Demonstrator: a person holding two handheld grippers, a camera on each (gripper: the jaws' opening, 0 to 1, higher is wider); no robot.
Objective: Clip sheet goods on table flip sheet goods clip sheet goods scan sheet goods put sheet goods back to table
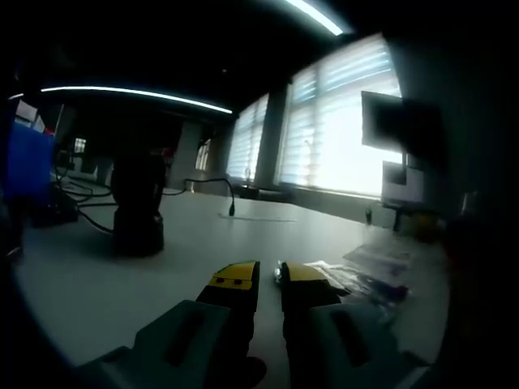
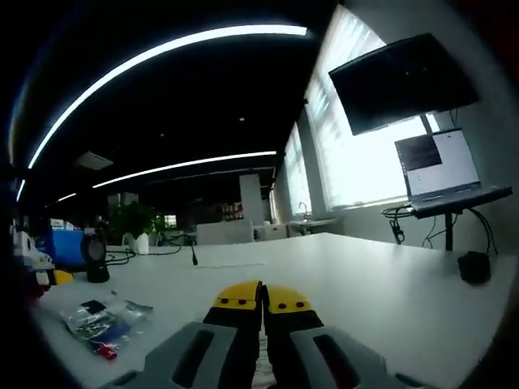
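The sheet goods (image 1: 375, 267), clear plastic packets with dark and coloured contents, lie flat on the white table (image 1: 203, 243) just right of my left gripper (image 1: 269, 275). Its yellow-tipped jaws stand a narrow gap apart with nothing held between them. The packet's near edge reaches close to the right jaw. In the right gripper view the same sheet goods (image 2: 105, 320) lie to the lower left, well apart from my right gripper (image 2: 263, 298). That gripper's yellow-tipped jaws are pressed together, empty, low over the table (image 2: 365, 275).
A black stand-like device (image 1: 136, 212) with cables sits at left, a blue box (image 1: 28, 162) behind it. A thin cable (image 1: 219, 188) lies mid-table. A laptop (image 2: 442, 166) on a stand and a hanging monitor (image 2: 397, 81) are by the bright windows. A small black object (image 2: 474, 266) sits at right.
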